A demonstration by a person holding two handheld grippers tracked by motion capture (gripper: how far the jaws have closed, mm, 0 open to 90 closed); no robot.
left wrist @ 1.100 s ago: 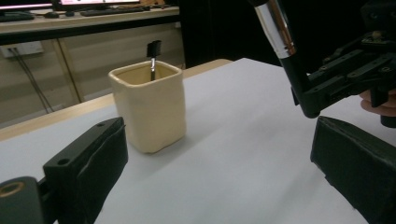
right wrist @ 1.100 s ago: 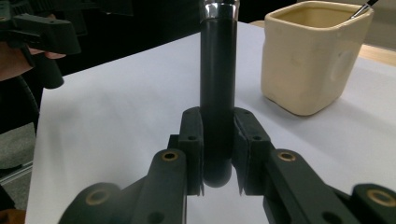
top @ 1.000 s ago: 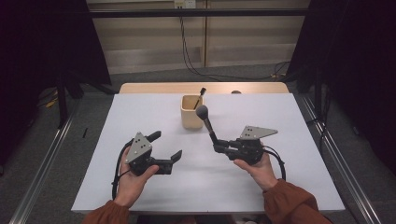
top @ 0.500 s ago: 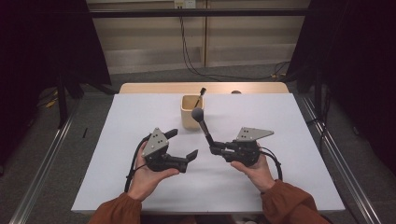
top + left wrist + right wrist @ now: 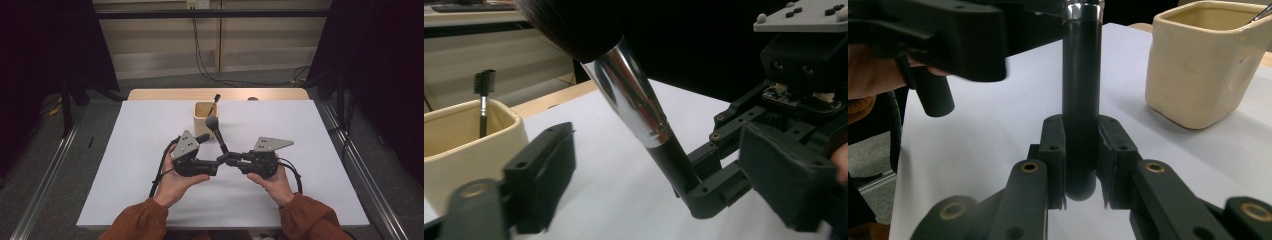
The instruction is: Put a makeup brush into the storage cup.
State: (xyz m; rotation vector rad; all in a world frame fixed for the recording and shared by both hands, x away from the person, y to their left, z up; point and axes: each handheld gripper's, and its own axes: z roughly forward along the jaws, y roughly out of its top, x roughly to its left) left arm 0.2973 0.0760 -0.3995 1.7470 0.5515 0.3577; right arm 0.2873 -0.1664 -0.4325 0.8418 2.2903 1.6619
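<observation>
The makeup brush (image 5: 218, 136) stands tilted above the middle of the surface (image 5: 320, 150), its dark bristle head uppermost and leaning toward the far side. In the left gripper view the brush (image 5: 636, 107) shows a polished silver ferrule joined to a black handle; no brand or lettering can be read on it. The lower end of the handle is clamped between the jaws of the right gripper (image 5: 226, 158), and in the right gripper view the handle (image 5: 1081, 100) sits upright between the two pads, both pressing on it.

The left gripper (image 5: 212, 166) lies just beside the right one, jaw tips close to the handle. Its jaws have just been closing yet stand apart; in the left gripper view the brush passes between them and they do not touch it.

Behind the brush, near the far edge of the surface, stands a cream cup (image 5: 204, 118) holding a small spoolie brush (image 5: 216, 99) that leans on its rim. The cup (image 5: 1198, 65) carries no label or print.

A person's hands in rust-coloured sleeves (image 5: 137, 222) hold both grippers.
</observation>
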